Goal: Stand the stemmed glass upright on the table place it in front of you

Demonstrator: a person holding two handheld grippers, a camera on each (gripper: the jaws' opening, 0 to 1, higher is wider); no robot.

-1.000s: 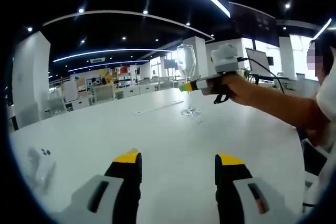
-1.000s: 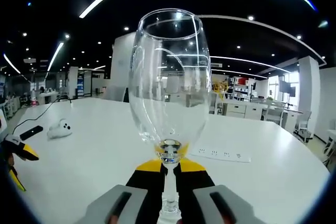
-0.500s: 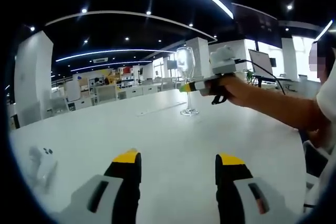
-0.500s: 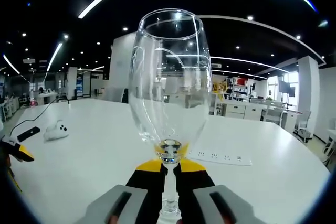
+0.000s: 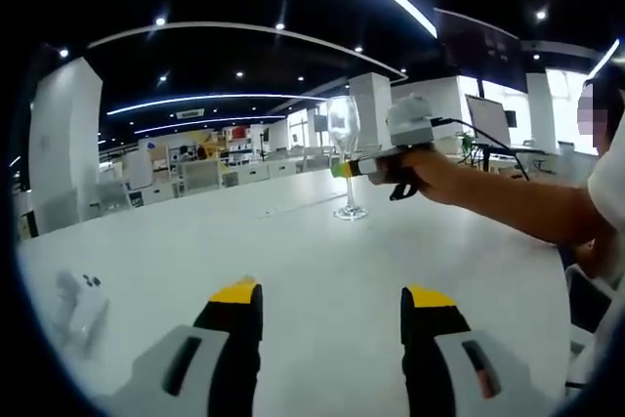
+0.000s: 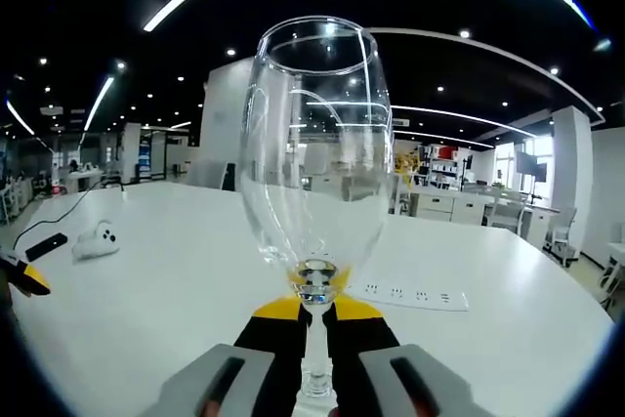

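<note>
A clear stemmed glass (image 6: 314,153) stands upright, its bowl large and close in the right gripper view. My right gripper (image 6: 314,314) is shut on its stem just under the bowl. In the left gripper view the stemmed glass (image 5: 343,134) is small and far off, with its foot on the white table (image 5: 322,271), and the right gripper (image 5: 344,169) holds the stem from the right in a person's hand. My left gripper (image 5: 332,295) hangs open over the near table with nothing between its yellow-tipped fingers.
A small white object (image 5: 78,305) lies at the table's left, and shows as a white object (image 6: 95,239) beside a black cable (image 6: 49,227). A white power strip (image 6: 410,295) lies beyond the glass. The person's arm (image 5: 518,197) reaches in from the right. Desks and pillars stand behind.
The right gripper and glass have drifted slightly left and lower in the left gripper view. The left gripper's tip slid toward the left edge of the right gripper view.
</note>
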